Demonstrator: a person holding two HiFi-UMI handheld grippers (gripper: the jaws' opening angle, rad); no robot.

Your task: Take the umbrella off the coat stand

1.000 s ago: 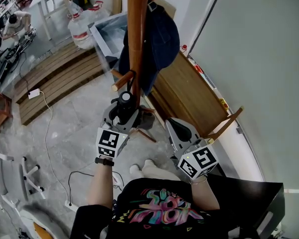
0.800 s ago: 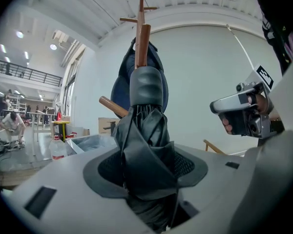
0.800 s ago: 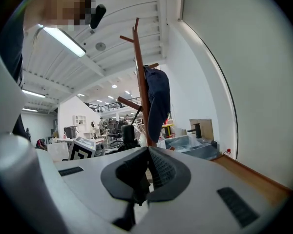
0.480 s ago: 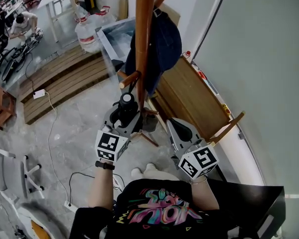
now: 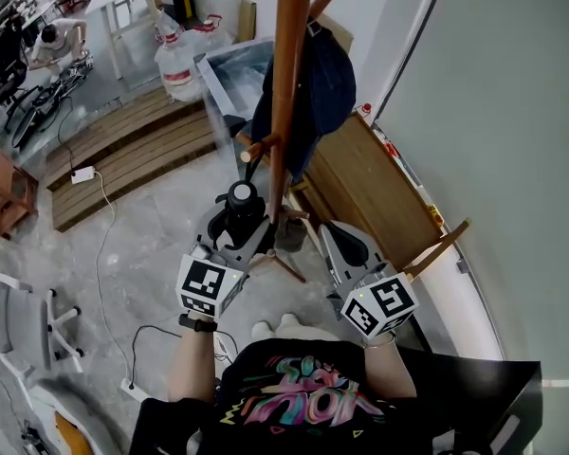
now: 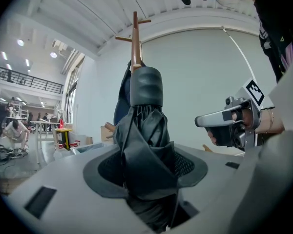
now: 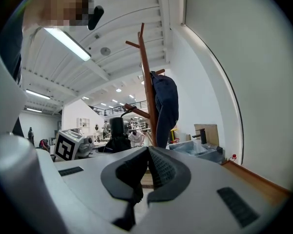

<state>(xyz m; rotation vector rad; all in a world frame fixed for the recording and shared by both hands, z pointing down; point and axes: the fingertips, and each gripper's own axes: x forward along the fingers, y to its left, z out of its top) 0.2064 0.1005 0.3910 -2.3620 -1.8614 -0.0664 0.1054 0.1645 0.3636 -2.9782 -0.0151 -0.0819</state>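
Gripping: left gripper [image 6: 146, 177] is clamped on the folded black umbrella [image 6: 145, 126]. Its jaws stand wide and the pads press into the bunched fabric.
Umbrella position: upright in the jaws, with the capped end above them, just beside the coat stand [image 6: 135, 38] and under its lower peg [image 5: 261, 148].
Left gripper view only: shows the fabric folds squeezed between the pads. The stand's top pegs rise behind the cap. The right gripper [image 6: 200, 121] shows side-on at the right, well apart from the umbrella.
Right gripper view only: shows that gripper's jaws pressed together with nothing between them. The pole stands ahead of them. The left gripper's marker cube [image 7: 71, 147] sits off to the left with the umbrella above it.
Head view only: shows a thin black strap [image 5: 249, 171] running from the cap up toward the lower peg; whether it is hooked there cannot be told. A dark blue garment [image 5: 327, 74] hangs on the far side of the pole, and the stand's feet spread on the grey floor [image 5: 142, 245].
Left arm pose: left forearm [image 5: 192, 358] reaches forward, with the gripper roughly level and tipped slightly down at the pole.
Right arm pose: right forearm [image 5: 389, 368] is bent closer in. Its gripper is level, to the right of the pole and not touching it.
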